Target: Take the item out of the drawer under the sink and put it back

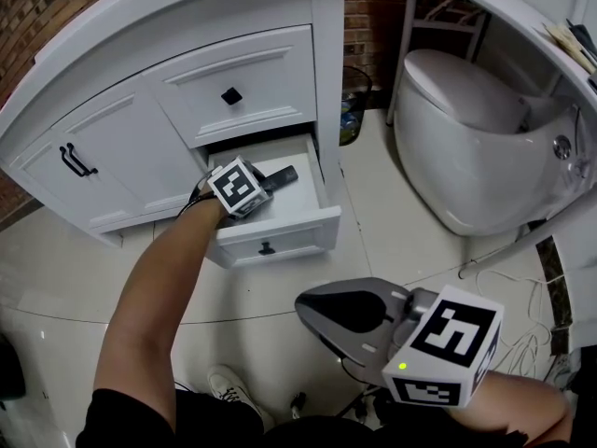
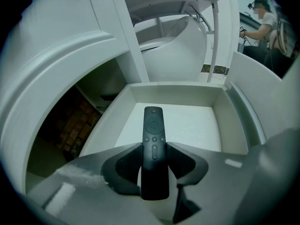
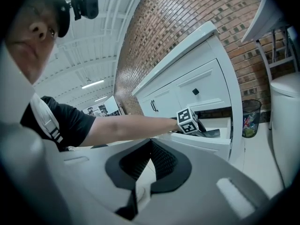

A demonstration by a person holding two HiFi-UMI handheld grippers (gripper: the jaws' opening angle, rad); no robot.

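Your left hand-held gripper (image 2: 154,162) pinches the remote (image 2: 153,125), tip at 12 o'clock over the drawer (image 2: 174,93); an early release would drop it.

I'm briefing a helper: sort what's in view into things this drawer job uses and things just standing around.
In use: remote, held in left gripper; open drawer.
Just around: toilet, trash bin, upper drawer, shut right gripper.

The remote (image 2: 154,139) is black, and so are the cabinet handles (image 1: 78,161). Cabinet (image 1: 112,138), drawer (image 1: 280,236) and toilet (image 1: 466,129) are white; the wall (image 1: 37,7) is red-brown brick. Each marker cube (image 1: 236,187) bears black-and-white squares.
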